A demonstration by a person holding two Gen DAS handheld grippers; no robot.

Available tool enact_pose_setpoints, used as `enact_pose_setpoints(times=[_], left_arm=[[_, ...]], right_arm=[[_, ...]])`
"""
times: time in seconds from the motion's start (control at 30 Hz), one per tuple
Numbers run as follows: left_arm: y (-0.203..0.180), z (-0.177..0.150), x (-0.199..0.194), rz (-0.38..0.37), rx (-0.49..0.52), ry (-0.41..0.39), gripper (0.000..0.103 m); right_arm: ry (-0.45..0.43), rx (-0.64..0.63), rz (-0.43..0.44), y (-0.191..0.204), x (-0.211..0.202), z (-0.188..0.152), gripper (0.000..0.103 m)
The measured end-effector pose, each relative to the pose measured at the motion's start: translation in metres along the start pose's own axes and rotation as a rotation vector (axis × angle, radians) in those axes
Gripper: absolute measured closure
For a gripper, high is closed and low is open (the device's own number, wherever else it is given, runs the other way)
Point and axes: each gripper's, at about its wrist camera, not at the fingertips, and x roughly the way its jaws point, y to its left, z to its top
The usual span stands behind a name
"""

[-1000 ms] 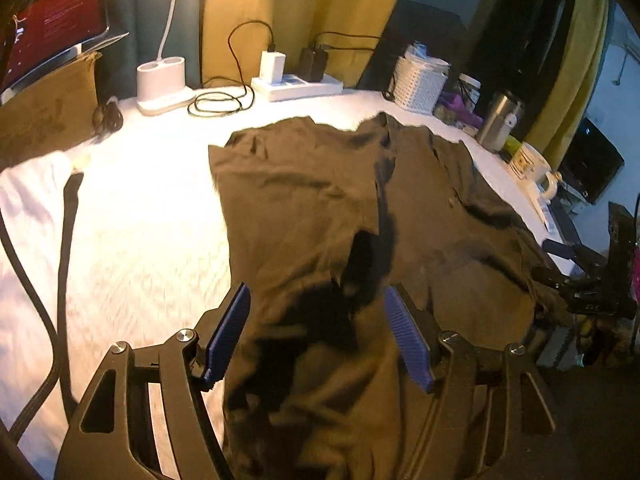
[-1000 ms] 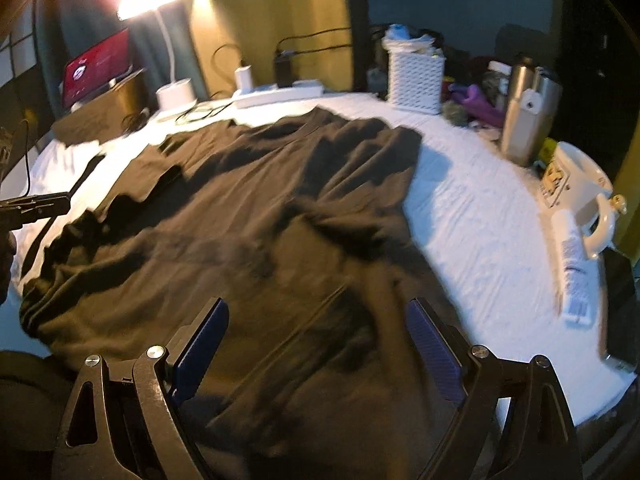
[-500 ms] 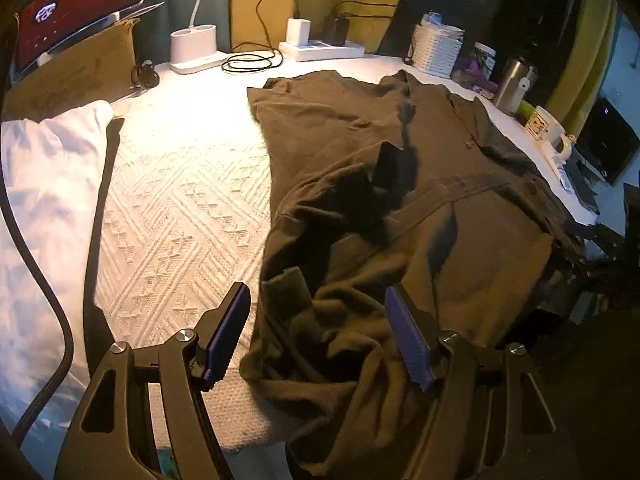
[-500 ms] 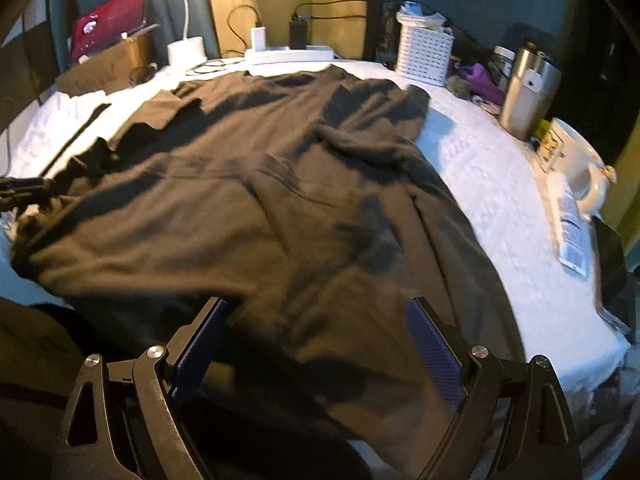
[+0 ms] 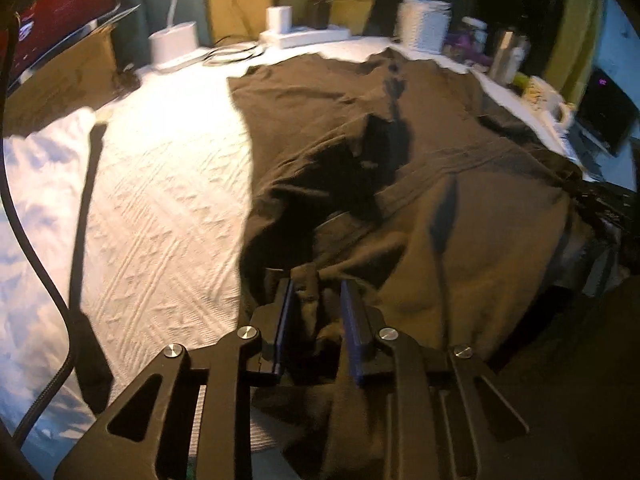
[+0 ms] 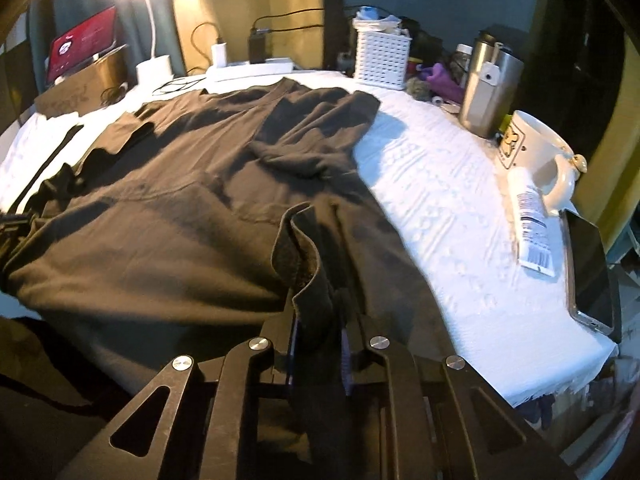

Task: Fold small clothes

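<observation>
- Left gripper, bottom centre of its view: jaws closing, bunched hem of brown shirt between the pads.
- Right gripper, bottom centre: jaws closing on a raised shirt fold.
- Shirt spread over white bedspread; mug at right edge.

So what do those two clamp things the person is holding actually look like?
Both look alike. The left gripper and right gripper are black frames of angled bars with triangular cut-outs and round silver screw heads. Each finger carries a flat, ribbed blue pad. A black cable runs past the left one.
</observation>
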Motion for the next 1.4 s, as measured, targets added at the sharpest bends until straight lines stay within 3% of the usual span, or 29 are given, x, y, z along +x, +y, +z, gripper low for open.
enact_pose_setpoints(times=[0.07,0.2,0.57,0.63,0.7,0.8,0.9,0.97,1.4], left_arm=[[0.002,-0.001,0.002,-0.002,-0.002,0.003,0.078],[-0.004,-0.003,0.003,-0.028,0.033,-0.003,0.058],[-0.010,0.002,0.010,0.039,0.049,-0.052,0.051],[-0.010,0.002,0.010,0.040,0.052,-0.064,0.053],[-0.008,0.002,0.008,0.048,0.048,-0.076,0.074],[-0.004,0.002,0.007,0.021,0.039,-0.078,0.089],[-0.008,0.002,0.004,0.026,0.060,-0.081,0.092],[-0.009,0.003,-0.001,0.026,0.059,-0.093,0.092],[-0.012,0.019,-0.046,0.015,0.066,-0.213,0.093]], right_arm=[[-0.008,0.010,-0.010,-0.004,-0.001,0.001,0.086],[-0.033,0.039,0.000,-0.011,-0.006,0.003,0.087],[-0.017,0.081,0.012,-0.015,0.012,0.006,0.086],[-0.005,0.073,-0.001,-0.013,0.018,0.008,0.086],[-0.009,0.062,-0.004,-0.011,0.022,0.008,0.084],[-0.026,0.045,-0.003,-0.009,0.028,0.010,0.075],[-0.023,0.035,0.038,-0.007,0.029,0.012,0.077],[-0.023,0.005,0.044,-0.003,0.027,0.013,0.088],[-0.158,0.035,-0.013,-0.033,-0.031,0.030,0.091]])
